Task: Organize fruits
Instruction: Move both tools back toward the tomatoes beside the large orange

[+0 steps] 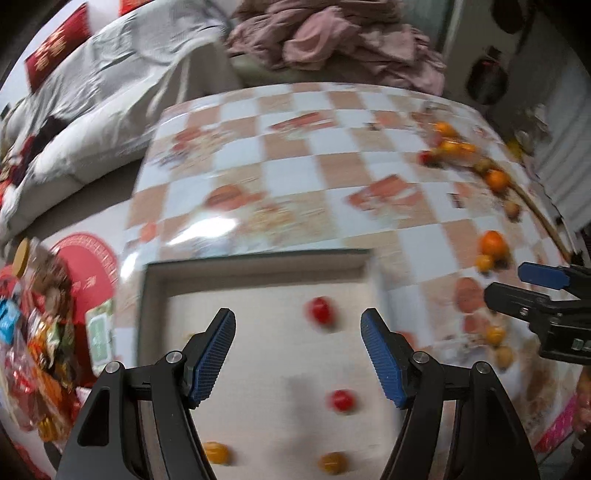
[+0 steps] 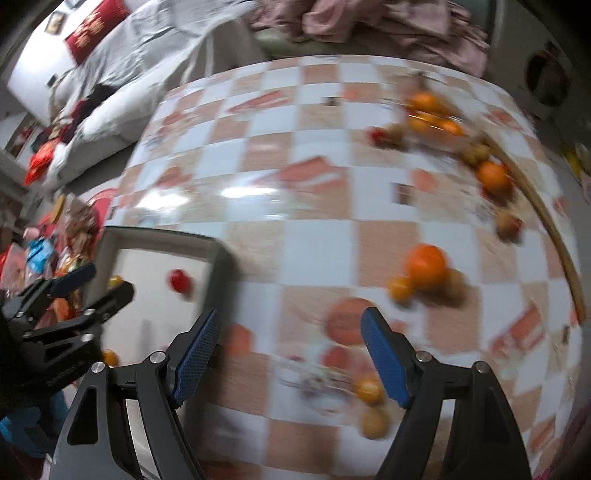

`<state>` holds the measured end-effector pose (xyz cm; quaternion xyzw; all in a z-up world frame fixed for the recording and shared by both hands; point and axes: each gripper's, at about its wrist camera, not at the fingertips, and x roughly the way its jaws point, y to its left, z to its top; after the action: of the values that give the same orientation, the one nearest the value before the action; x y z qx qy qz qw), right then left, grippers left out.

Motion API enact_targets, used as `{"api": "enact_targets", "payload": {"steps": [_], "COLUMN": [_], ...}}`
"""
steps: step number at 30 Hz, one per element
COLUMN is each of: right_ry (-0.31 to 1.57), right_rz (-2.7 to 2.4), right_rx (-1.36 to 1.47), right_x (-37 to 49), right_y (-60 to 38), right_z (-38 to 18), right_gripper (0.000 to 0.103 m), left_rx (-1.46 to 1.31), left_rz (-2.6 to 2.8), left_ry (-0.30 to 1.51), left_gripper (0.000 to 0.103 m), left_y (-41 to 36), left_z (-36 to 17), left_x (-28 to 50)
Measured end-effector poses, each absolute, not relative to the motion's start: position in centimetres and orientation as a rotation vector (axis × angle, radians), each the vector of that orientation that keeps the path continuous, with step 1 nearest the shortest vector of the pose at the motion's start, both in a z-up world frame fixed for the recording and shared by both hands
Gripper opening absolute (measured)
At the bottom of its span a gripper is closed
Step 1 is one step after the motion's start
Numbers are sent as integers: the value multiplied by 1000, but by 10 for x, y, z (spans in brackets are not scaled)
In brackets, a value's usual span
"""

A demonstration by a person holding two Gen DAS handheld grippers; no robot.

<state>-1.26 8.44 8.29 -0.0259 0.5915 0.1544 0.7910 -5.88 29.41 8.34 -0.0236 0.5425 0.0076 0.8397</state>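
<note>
A white tray (image 1: 258, 264) with a dark rim lies on the checkered table; it holds two small red fruits (image 1: 320, 310) and two small orange fruits (image 1: 217, 452). My left gripper (image 1: 298, 325) is open and empty above the tray. My right gripper (image 2: 290, 325) is open and empty over the table, right of the tray (image 2: 162, 243). A large orange (image 2: 425, 266) with a small yellow-orange fruit (image 2: 400, 288) lies ahead of it. Two small orange fruits (image 2: 369, 389) lie near its right finger. More oranges (image 2: 493, 177) and brownish fruits (image 2: 509, 225) lie at the far right.
A pile of snack packets (image 1: 33, 332) sits left of the tray. A curved wooden strip (image 2: 550, 229) runs along the table's right side. A sofa with grey covers (image 1: 92, 92) and pink cloth (image 1: 332, 33) stand beyond the table.
</note>
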Motion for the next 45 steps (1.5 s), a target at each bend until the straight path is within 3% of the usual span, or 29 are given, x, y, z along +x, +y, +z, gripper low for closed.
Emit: {"api": "enact_targets", "payload": {"steps": [12, 17, 27, 29, 30, 40, 43, 45], "right_ry": [1289, 1302, 1259, 1252, 1251, 1265, 1269, 1275], "right_rz": [164, 202, 280, 276, 271, 212, 212, 212], "right_rx": [-51, -74, -150, -157, -149, -49, -33, -20], "right_x": [7, 20, 41, 45, 48, 57, 54, 51], "right_y": [-13, -14, -8, -11, -16, -57, -60, -62], "right_z": [57, 40, 26, 26, 26, 28, 29, 29], "right_gripper": [80, 59, 44, 29, 27, 27, 27, 27], "left_rx": [4, 17, 33, 39, 41, 70, 74, 96], "left_rz": [-168, -198, -202, -208, -212, -228, -202, -188], "left_ry": [1199, 1219, 1245, 1247, 1248, 1268, 1273, 1263], "left_gripper": [72, 72, 72, 72, 72, 72, 63, 49], "left_y": [186, 163, 145, 139, 137, 108, 105, 104], "left_z": [61, 48, 33, 31, 31, 19, 16, 17], "left_x": [-21, -9, 5, 9, 11, 30, 32, 32]}}
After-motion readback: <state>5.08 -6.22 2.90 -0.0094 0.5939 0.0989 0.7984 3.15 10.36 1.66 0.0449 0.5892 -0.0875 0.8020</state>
